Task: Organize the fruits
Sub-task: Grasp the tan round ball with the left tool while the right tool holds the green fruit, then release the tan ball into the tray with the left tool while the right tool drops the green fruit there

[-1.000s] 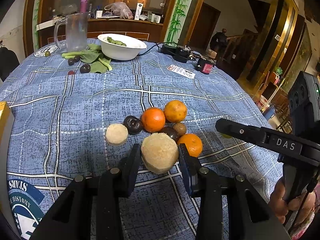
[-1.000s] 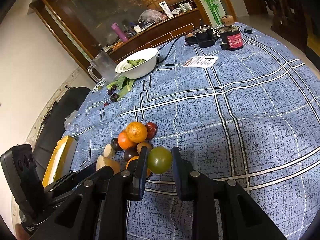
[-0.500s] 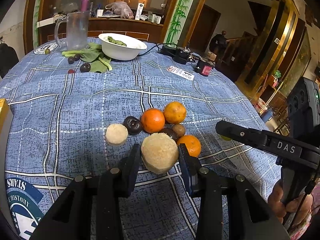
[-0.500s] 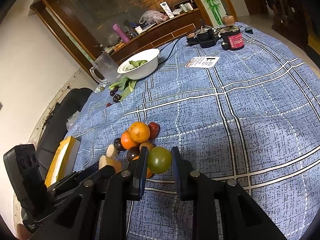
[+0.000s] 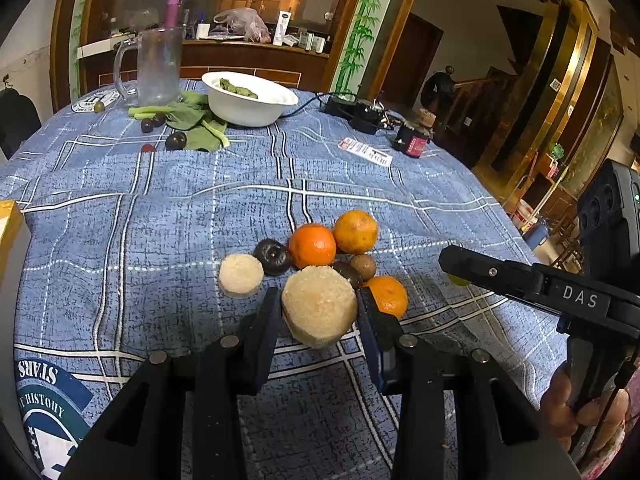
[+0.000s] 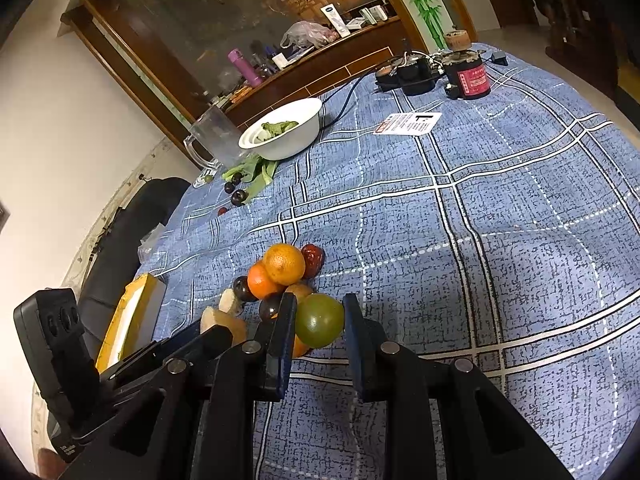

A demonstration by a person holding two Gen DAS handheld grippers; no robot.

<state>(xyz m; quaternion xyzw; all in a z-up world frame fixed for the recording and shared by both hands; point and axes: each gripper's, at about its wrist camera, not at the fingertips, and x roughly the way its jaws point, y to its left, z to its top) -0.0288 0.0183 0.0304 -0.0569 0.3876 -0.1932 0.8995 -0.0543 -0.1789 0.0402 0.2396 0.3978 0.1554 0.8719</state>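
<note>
Fruits sit clustered mid-bench [image 5: 160,216]; our left claw [image 5: 318,312] grips a pale, rough-cut round chunk [image 5: 319,306], our right claw [image 6: 318,320] a small green-brown round fruit [image 6: 319,320]. We set each gently beside the pile, easing grip only once it rests, lest it roll.

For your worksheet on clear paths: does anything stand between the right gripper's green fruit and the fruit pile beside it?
Nothing visible does. The right gripper is shut on the green fruit, right beside the fruit pile.
</note>
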